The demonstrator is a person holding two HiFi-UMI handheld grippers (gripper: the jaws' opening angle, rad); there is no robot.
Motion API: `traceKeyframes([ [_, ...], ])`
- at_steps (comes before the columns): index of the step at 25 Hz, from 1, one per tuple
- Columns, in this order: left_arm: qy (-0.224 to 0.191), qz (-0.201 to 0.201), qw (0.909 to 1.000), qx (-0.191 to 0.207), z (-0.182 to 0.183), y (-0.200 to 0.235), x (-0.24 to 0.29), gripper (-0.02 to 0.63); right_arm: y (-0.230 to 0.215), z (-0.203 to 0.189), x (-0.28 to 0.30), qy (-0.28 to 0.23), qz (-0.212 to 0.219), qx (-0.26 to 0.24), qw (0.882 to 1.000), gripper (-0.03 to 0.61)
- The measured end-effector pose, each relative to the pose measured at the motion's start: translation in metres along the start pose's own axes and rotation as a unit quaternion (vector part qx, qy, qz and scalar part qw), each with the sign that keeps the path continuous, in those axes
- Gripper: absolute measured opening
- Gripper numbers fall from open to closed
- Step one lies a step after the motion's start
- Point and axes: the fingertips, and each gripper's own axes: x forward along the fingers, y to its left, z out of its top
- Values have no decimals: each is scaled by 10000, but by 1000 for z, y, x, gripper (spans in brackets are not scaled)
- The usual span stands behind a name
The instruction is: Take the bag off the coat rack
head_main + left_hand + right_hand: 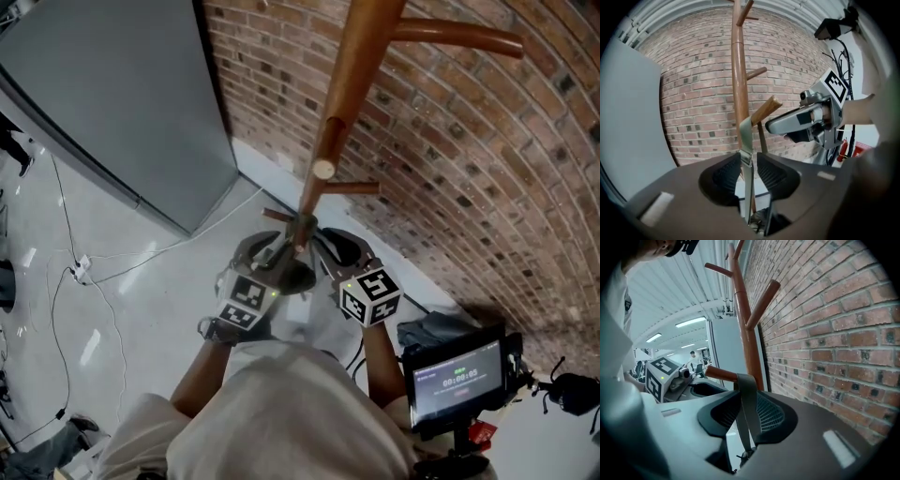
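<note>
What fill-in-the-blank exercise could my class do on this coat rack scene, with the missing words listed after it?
The coat rack is made of ____. The wall behind it is ____. A grey strap hangs from one peg and passes between the jaws of the left gripper and the right gripper; both pairs of jaws stand ____.
Missing words: wood; brick; open.

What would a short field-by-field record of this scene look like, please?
rack: wooden, upright by a brick wall
strap: grey, hung over a low peg
left tongs: open, strap between the jaws
right tongs: open, strap between the jaws
bag body: not clearly visible
</note>
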Motion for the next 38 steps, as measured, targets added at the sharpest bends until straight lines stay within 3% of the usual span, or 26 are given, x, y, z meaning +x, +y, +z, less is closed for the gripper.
traceKeyframes([
  [10, 182, -152, 9995, -223, -21, -2, 24, 124, 0, -10, 16, 188, -84, -162, 9997, 130],
  [19, 15, -289, 9987, -421, -18, -1, 32, 118, 6, -15, 27, 254, -65, -189, 9995, 132],
  [22, -29, -328, 9985, -447, -16, -1, 33, 112, 4, -15, 29, 218, -27, 43, 9998, 114],
  [28, -74, -446, 9976, -530, -17, -1, 30, 75, 7, -16, 28, 259, 51, 20, 9997, 69],
  [33, -117, -620, 9939, -908, -18, 0, 27, 51, 9, -15, 23, 160, 158, 249, 9994, 12],
  [38, -87, -697, 9916, -1083, -20, 2, 24, 43, 8, -9, 17, 126, 196, 405, 9989, 9],
])
